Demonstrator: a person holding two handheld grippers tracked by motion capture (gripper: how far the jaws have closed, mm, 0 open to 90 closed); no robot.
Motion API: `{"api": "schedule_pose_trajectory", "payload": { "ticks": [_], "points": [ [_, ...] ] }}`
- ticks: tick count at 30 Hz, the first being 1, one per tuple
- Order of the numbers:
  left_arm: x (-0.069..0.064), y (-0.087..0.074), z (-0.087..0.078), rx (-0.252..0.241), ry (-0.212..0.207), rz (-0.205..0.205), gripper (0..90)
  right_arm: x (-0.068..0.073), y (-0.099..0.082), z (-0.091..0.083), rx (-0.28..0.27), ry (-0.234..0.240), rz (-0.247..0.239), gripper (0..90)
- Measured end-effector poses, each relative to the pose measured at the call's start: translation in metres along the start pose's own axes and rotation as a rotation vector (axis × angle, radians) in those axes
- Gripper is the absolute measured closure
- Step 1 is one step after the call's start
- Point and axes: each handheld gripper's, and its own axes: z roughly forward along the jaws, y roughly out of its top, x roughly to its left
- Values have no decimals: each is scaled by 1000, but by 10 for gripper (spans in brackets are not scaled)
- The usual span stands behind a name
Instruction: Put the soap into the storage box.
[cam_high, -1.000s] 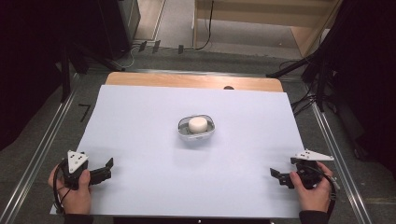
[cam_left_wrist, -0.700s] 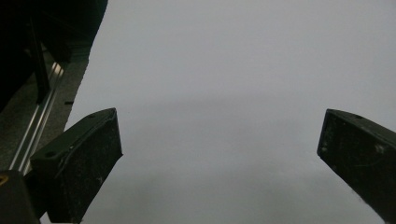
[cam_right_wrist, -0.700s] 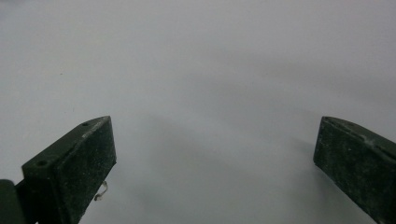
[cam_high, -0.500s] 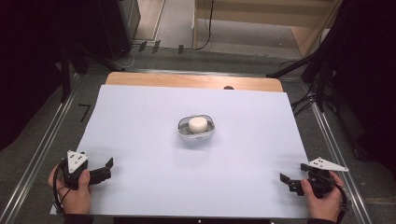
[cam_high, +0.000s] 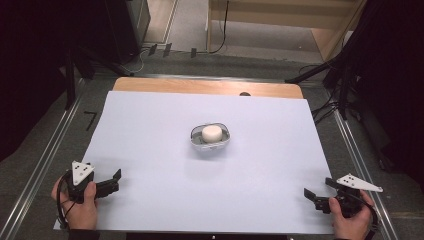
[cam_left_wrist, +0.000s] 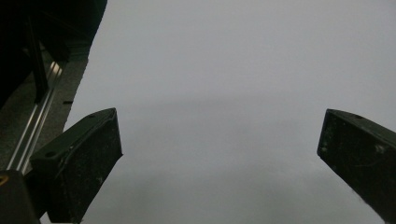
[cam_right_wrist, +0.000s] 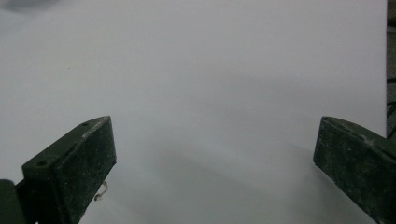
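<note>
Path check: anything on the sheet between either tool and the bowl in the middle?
Nothing visible. The bowl, with a white puck inside, sits mid-sheet. The left tool and right tool are open near the front corners, with bare white sheet between each and the bowl.

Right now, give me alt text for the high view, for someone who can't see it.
A small clear bowl holding a white round block sits mid-table on a white sheet. A person's hands hold the left gripper at the near left corner and the right gripper at the near right corner, both with jaws open and far from the bowl.
</note>
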Motion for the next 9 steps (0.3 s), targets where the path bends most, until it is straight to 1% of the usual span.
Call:
{"api": "schedule_pose_trajectory", "payload": {
  "ticks": [4,7,9],
  "points": [
    [0,0,1,4,1,2,2,2,0,1,-2,-28,-1,0],
    [0,1,1,11,2,-1,1,2,0,2,6,-33,1,0],
    [0,1,3,22,6,-3,1,3,0,2,8,-28,-1,0]
  ]
}}
